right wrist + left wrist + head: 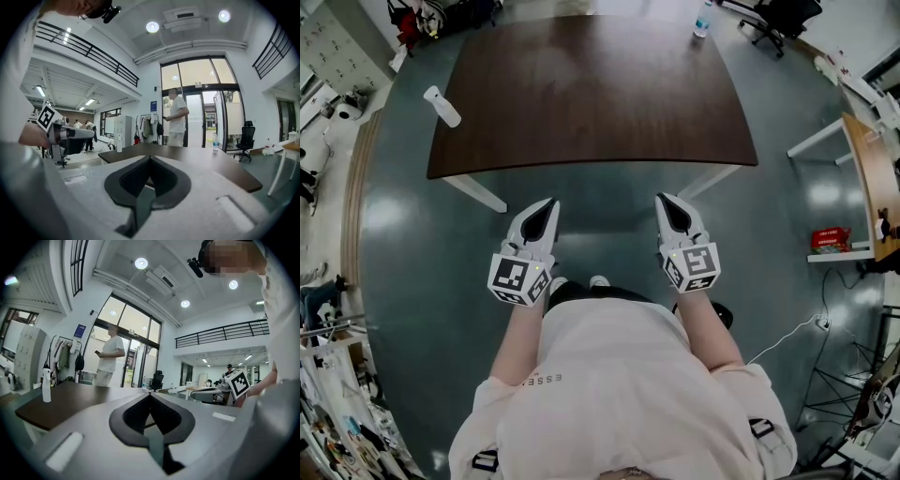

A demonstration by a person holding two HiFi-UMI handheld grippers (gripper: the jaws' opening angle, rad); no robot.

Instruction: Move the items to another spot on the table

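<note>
A white spray bottle (442,106) stands at the left edge of the dark brown table (591,94), and a clear water bottle (703,19) stands at its far right corner. Both grippers hover side by side short of the table's near edge, above the floor. My left gripper (546,206) is shut with nothing in it, its tips meeting in the left gripper view (150,395). My right gripper (667,201) is likewise shut and empty (149,160). The spray bottle (46,385) (119,143) and the water bottle (215,141) show beyond the jaws.
A person (177,117) stands past the table's far side by the glass doors. A wooden side desk (867,159) with a red box (831,240) under it is at the right. An office chair (778,19) stands at the far right.
</note>
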